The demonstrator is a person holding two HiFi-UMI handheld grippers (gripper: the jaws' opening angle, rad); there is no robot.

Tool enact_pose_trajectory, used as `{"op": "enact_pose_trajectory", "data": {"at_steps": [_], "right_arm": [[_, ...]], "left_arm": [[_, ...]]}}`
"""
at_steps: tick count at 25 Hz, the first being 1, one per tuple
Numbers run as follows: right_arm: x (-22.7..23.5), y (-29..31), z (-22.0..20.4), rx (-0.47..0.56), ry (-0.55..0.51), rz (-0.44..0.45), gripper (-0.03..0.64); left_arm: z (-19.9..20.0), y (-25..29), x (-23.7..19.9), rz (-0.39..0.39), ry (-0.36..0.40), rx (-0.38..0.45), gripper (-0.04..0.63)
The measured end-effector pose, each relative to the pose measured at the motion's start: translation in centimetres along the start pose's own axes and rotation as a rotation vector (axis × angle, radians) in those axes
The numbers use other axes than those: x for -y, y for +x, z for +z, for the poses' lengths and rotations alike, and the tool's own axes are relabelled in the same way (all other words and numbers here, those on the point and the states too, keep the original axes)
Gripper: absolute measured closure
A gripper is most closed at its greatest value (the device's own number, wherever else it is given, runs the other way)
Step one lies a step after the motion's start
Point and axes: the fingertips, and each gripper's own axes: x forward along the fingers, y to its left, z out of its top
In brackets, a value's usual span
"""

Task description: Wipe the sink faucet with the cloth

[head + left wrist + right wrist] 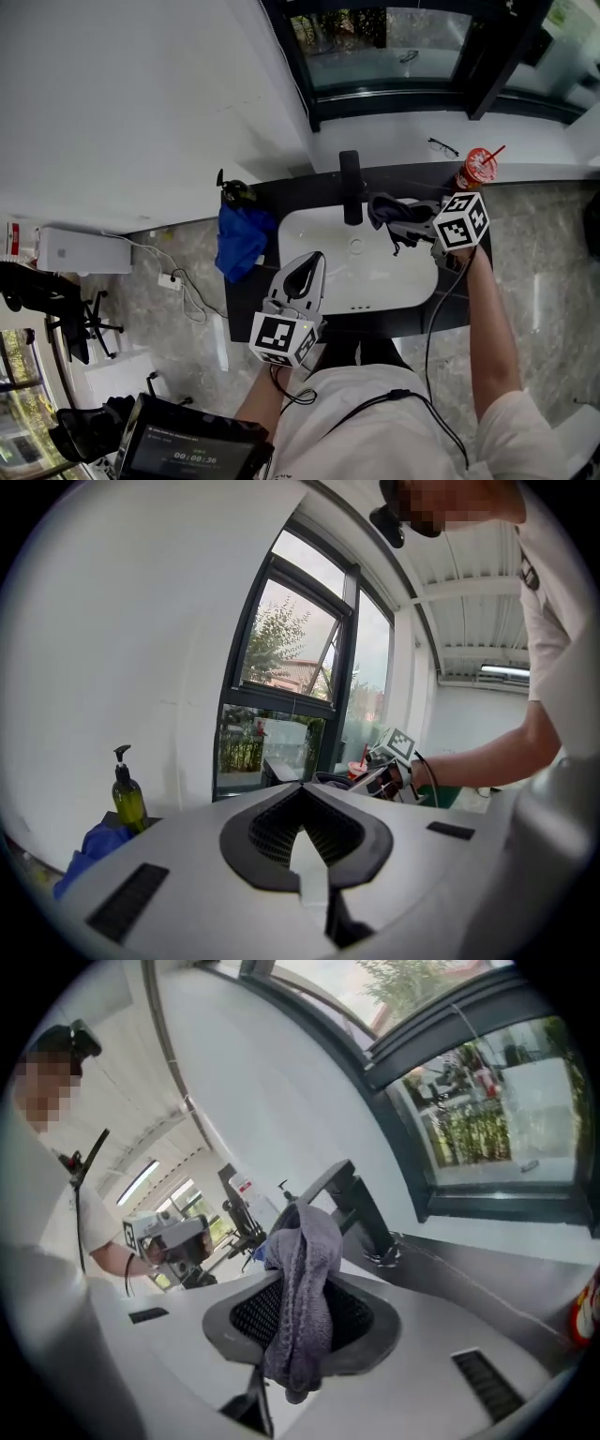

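Observation:
The black faucet (350, 187) stands at the back rim of the white sink (319, 230). My right gripper (405, 218) is just right of the faucet and shut on a grey cloth (383, 207), which bunches up close beside the spout. In the right gripper view the cloth (302, 1288) hangs folded between the jaws, with the faucet (349, 1196) right behind it. My left gripper (309, 270) hovers over the sink's front left part, its jaws together and nothing in them. In the left gripper view its tips (302, 789) meet in a point.
A blue cloth (241, 240) and a green soap bottle (233, 192) lie on the dark counter left of the sink. A red cup with a straw (477, 168) and a pair of glasses (442, 146) are at the back right. A window runs behind the counter.

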Motion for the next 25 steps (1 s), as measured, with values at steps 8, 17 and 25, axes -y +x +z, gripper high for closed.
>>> {"op": "enact_pose_trajectory", "data": {"at_steps": [8,17,25], "right_arm": [[-3.3,3.5,1.2,-0.209,-0.282,0.004,0.518],[-1.8,5.8,0.4,-0.392,-0.326,-0.021,0.518],[1.2,6.5,3.5,-0.399,-0.345,-0.118,0.518]], "left_arm": [[0.0,-0.4,0.1,0.003,0.0,0.005,0.603],[0.1,-0.7,-0.3,0.02,-0.014,0.014,0.603],[0.2,-0.5,-0.2,0.015,-0.016,0.012,0.603]]}}
